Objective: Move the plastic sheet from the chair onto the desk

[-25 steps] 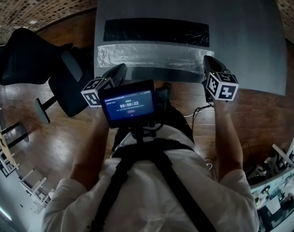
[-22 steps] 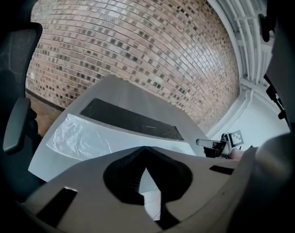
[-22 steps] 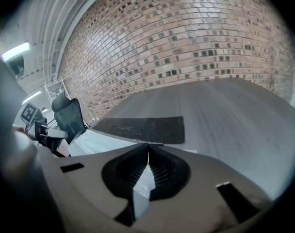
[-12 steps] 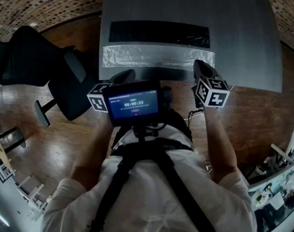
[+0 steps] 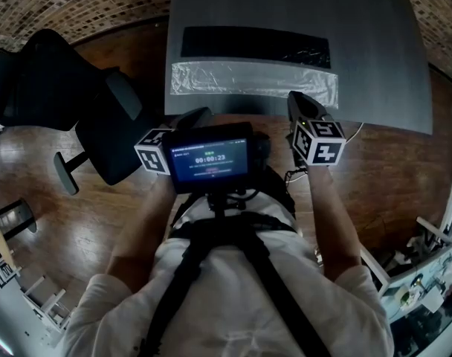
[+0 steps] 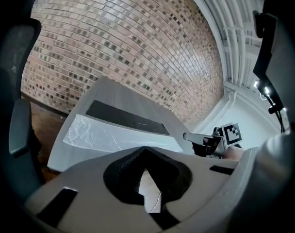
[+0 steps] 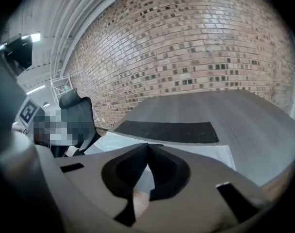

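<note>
Your left claw [image 5: 198,114] and right claw [image 5: 297,100] are both clenched on nothing. Straight ahead of them, the plastic sheet [image 5: 254,80] lies flat on the worktop [image 5: 375,43], well apart from the chair [image 5: 55,88]. Its long axis runs side to side along the near edge, just before a black strip [image 5: 256,45]. Your right claw is nearer, at the sheet's right end. The transfer looks done.

— What's the room like?
— Brick wall [image 6: 128,47] behind, floor [image 5: 85,222] of dark, glossy wood planks.
— And overhead?
— White ceiling [image 7: 89,4] with pipes [image 6: 235,38] running along it, and a lit strip lamp [image 7: 33,37].
</note>
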Demonstrator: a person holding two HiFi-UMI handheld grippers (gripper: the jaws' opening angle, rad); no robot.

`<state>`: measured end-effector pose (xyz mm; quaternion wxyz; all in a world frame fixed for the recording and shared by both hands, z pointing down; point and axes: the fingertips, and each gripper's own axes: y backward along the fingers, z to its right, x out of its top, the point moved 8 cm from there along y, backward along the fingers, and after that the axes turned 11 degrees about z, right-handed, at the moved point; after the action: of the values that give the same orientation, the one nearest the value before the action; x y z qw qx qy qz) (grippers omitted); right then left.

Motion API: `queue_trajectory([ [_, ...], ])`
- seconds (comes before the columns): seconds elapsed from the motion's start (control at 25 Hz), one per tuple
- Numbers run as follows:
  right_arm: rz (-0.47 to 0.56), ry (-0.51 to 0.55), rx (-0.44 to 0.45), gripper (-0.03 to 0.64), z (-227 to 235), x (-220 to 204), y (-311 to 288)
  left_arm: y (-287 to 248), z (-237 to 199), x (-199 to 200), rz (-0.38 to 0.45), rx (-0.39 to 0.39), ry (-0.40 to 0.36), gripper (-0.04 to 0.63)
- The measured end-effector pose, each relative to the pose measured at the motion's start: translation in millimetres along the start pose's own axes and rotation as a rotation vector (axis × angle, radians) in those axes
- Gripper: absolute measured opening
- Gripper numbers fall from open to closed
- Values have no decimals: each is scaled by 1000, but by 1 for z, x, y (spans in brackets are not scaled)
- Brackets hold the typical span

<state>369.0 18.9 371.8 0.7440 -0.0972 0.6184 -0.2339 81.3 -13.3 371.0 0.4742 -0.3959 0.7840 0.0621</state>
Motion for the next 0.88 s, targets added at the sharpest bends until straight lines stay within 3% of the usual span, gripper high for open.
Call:
queue_trajectory([
  [0.52,-7,57,-62,0,-41,-17,33,33,10,-7,2,-51,-32,0],
  [0.88,-2,38,-60,0,-55,-22,40,43,10,-10,-7,-70,-49,0],
])
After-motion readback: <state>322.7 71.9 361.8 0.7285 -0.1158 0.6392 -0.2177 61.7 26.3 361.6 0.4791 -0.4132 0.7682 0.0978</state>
